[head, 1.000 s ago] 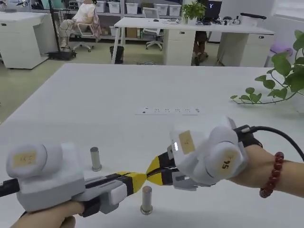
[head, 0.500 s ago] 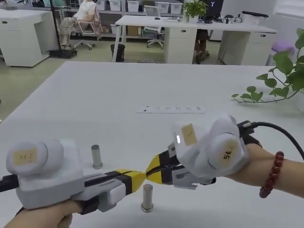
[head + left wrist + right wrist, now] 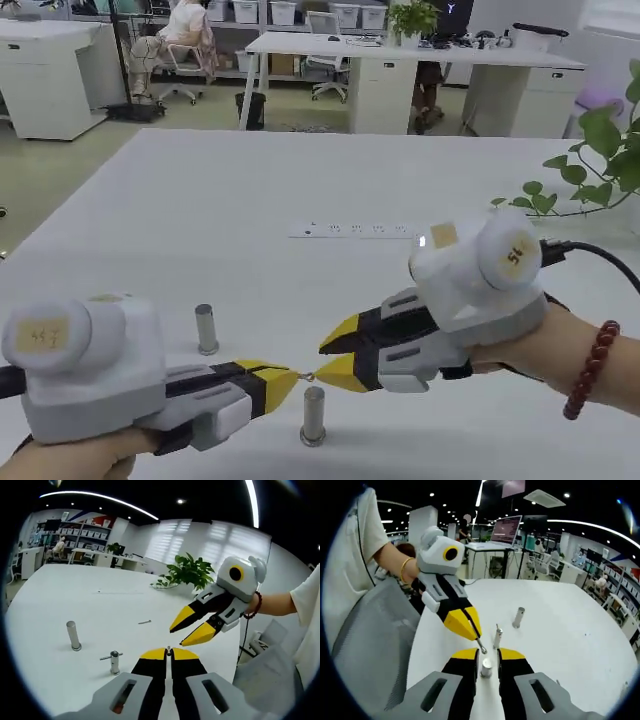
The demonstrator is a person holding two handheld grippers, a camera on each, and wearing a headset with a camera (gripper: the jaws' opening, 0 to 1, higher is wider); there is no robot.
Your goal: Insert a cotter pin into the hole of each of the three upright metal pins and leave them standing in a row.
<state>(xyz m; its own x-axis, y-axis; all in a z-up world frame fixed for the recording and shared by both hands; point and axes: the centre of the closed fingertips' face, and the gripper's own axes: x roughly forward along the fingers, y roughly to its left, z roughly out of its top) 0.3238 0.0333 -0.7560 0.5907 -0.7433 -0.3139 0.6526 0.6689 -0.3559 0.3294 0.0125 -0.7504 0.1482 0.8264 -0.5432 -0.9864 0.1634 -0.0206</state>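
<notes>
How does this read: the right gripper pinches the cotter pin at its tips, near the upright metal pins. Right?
No: the left gripper pinches the cotter pin at its tips, near the upright metal pins. The right gripper view shows this; the right gripper is open.

Open-plan office. White workbench top (image 3: 300,190), with a white power strip (image 3: 352,231) lying flat at mid-table and a leafy plant (image 3: 600,150) at its right edge. Beyond: pale green floor (image 3: 50,165), white desks (image 3: 400,50), office chairs (image 3: 320,28), shelved storage bins (image 3: 245,12). Ceiling strip lights (image 3: 100,502) lit; windows (image 3: 215,537) bright.
</notes>
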